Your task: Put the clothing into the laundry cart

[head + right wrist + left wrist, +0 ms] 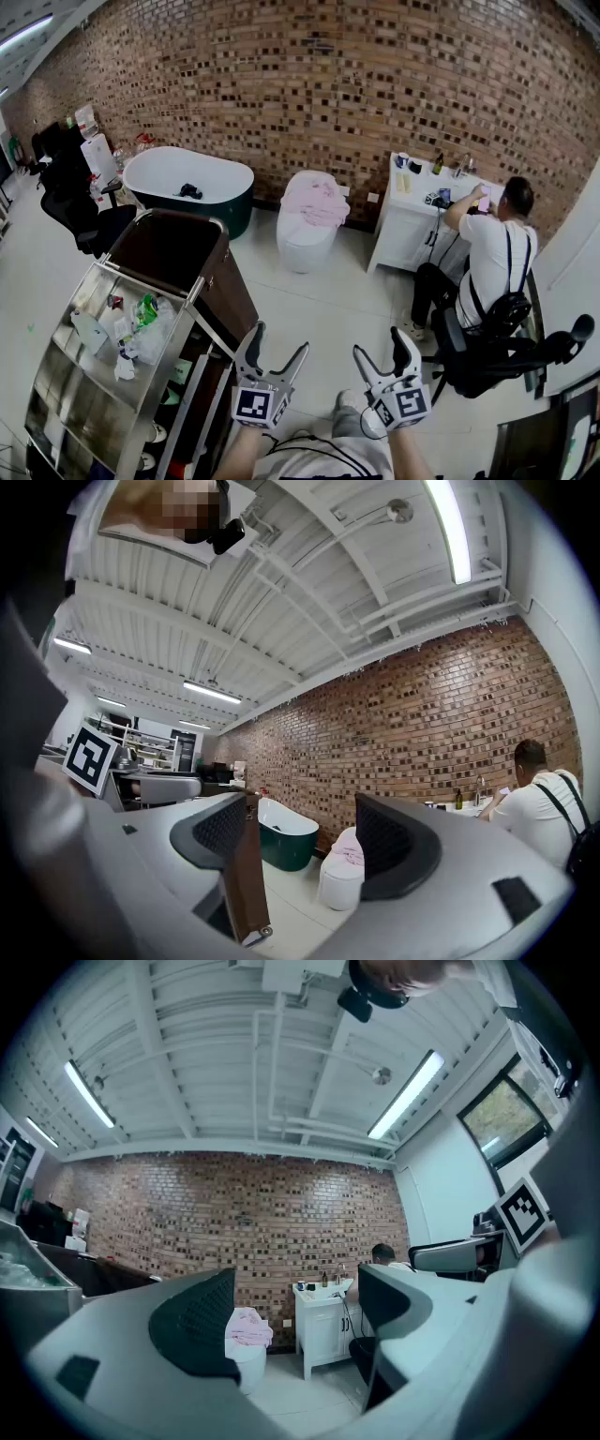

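Pink clothing (315, 199) lies heaped on a white toilet (305, 246) against the brick wall. It also shows in the left gripper view as pink clothing (248, 1327) and in the right gripper view as pink clothing (350, 853). The laundry cart (228, 292) with its dark brown bag stands at my left; its brown edge (246, 883) shows close by in the right gripper view. My left gripper (279, 339) and right gripper (381, 343) are held side by side low in the head view, well short of the toilet. Both are open with nothing between the fingers.
A white and green bathtub (187, 180) stands left of the toilet. A white vanity (412, 216) is at the right, with a person (492, 262) seated at it on an office chair (506, 352). The cart's steel shelf (89, 375) holds small items. Black chairs (80, 202) stand far left.
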Demonstrator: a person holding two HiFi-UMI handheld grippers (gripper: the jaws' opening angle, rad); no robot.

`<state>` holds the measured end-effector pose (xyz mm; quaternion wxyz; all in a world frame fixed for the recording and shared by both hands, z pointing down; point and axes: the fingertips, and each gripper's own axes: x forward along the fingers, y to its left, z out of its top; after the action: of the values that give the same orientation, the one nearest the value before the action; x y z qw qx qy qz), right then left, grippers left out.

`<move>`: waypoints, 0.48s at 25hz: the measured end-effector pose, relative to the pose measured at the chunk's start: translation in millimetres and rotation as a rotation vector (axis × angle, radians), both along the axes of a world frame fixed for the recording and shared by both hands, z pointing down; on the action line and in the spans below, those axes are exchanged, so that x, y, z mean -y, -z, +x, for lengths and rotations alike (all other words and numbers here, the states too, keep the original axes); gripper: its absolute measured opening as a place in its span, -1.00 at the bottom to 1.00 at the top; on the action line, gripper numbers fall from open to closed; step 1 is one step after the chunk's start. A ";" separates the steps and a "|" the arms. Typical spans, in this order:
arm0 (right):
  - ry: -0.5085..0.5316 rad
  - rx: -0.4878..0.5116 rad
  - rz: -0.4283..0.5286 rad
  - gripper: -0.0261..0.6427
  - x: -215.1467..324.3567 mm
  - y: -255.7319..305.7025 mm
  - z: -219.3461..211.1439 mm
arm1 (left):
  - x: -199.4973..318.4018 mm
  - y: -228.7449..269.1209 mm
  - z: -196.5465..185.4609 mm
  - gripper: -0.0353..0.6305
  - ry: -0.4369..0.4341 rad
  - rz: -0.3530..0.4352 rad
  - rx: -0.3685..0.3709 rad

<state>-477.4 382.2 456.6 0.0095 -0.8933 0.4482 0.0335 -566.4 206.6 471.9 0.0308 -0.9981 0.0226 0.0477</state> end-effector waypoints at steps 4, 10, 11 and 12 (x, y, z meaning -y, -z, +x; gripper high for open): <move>0.004 -0.018 -0.003 0.24 -4.4 -5.1 37.5 | -4.2 0.6 42.8 0.33 -0.004 -0.012 0.001; 0.022 -0.013 0.012 0.24 -28.9 -4.0 119.8 | -28.8 9.7 121.8 0.33 0.010 -0.031 0.004; 0.030 -0.019 0.014 0.24 -31.0 -2.8 133.1 | -30.0 9.5 134.3 0.33 0.020 -0.033 -0.004; 0.040 -0.025 0.016 0.24 -32.9 -1.9 145.8 | -29.7 6.7 146.3 0.33 0.032 -0.025 -0.010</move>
<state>-331.6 415.2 458.5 0.0117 -0.8835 0.4657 0.0481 -420.2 236.3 465.2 0.0188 -0.9977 0.0394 0.0520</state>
